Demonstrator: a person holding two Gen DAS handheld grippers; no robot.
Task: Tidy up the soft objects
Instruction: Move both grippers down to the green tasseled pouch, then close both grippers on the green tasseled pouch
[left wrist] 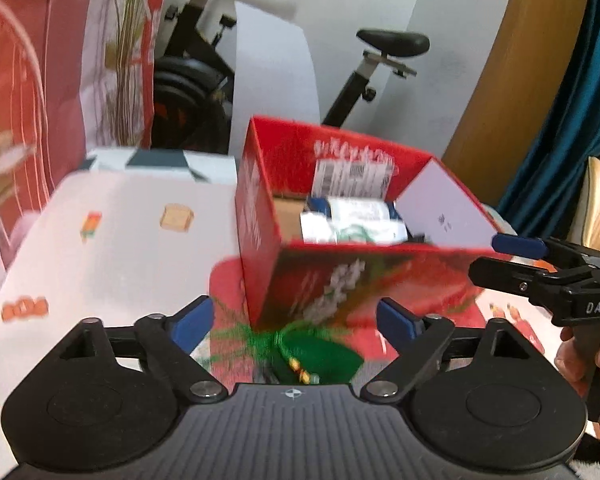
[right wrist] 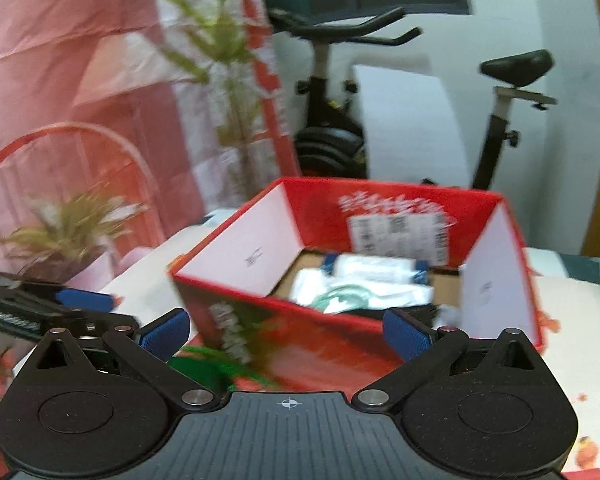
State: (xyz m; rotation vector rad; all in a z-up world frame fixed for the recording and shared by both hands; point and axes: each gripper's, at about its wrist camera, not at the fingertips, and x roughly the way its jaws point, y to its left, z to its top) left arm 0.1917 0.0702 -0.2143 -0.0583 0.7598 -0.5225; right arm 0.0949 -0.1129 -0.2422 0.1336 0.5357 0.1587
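Note:
A red open cardboard box [left wrist: 340,280] stands on the table; it also shows in the right wrist view [right wrist: 340,332]. White soft packets [left wrist: 352,222] lie inside it, also seen in the right wrist view [right wrist: 364,288]. A green soft object with fringe [left wrist: 312,354] lies on the table in front of the box, between the fingers of my left gripper [left wrist: 296,324], which is open and empty. It shows in the right wrist view [right wrist: 204,368] too. My right gripper [right wrist: 286,332] is open and empty, close to the box's front wall.
A white patterned tablecloth [left wrist: 120,248] covers the table. A potted plant [right wrist: 68,236] and red-pink wrapping stand at the left. An exercise bike [left wrist: 364,80] stands behind the table. The right gripper [left wrist: 512,260] appears at the box's right corner in the left wrist view.

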